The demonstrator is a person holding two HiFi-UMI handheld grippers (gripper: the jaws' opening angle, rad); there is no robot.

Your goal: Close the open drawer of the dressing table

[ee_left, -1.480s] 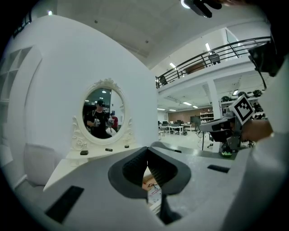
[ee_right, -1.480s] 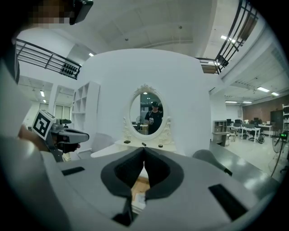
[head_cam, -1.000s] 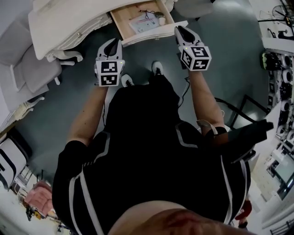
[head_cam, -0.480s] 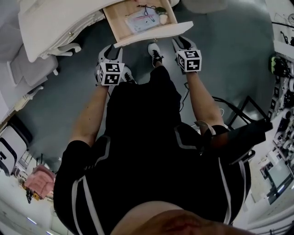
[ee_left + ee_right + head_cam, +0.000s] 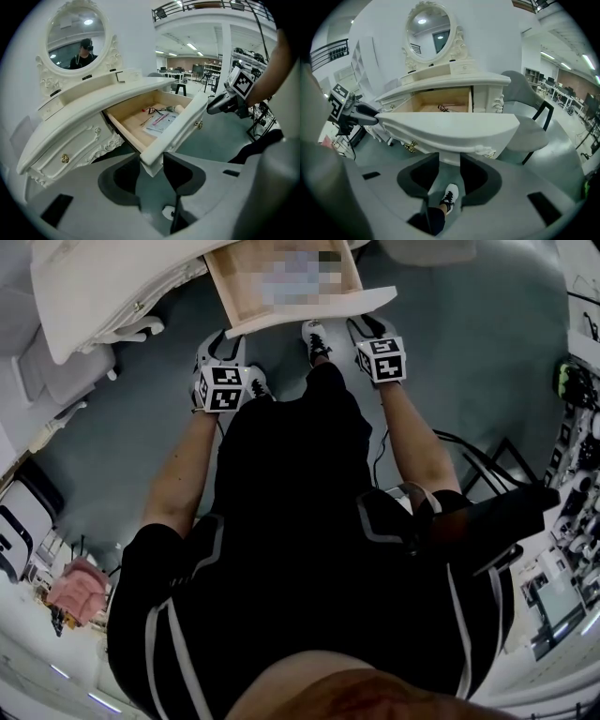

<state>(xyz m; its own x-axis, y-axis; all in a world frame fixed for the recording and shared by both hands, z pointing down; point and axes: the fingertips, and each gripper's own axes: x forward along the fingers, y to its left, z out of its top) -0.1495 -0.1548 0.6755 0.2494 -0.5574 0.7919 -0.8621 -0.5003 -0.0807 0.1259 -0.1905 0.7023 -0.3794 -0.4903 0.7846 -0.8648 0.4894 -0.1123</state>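
Drawer [image 5: 234, 287]: one, pulled well out of the table [image 5: 103, 287], at 12 o'clock from the person in the head view; papers [image 5: 161, 124] and a cable inside.
Front [image 5: 314, 313]: one curved white panel, with one brass knob [image 5: 199, 124] showing on it.
Mirror [image 5: 430, 29]: one, oval, on top of the table.
Grippers: two, one in each hand, each with a marker cube.
Left gripper [image 5: 223, 345]: at 11 o'clock, just short of the front's left end; jaws spread wide, just been opening; front's corner seen in the gap, pads not pressing on it.
Right gripper [image 5: 373, 326]: at 1 o'clock, just short of the front's right end; jaws spread wide, just been opening; front's lower edge in line with the gap, not pinched.
Arms: both stretched forward, forearms bare, grippers tilted down towards the front.
Shoes [image 5: 316, 338]: two, white; one between the grippers at 12 o'clock, the other just beside the left gripper.
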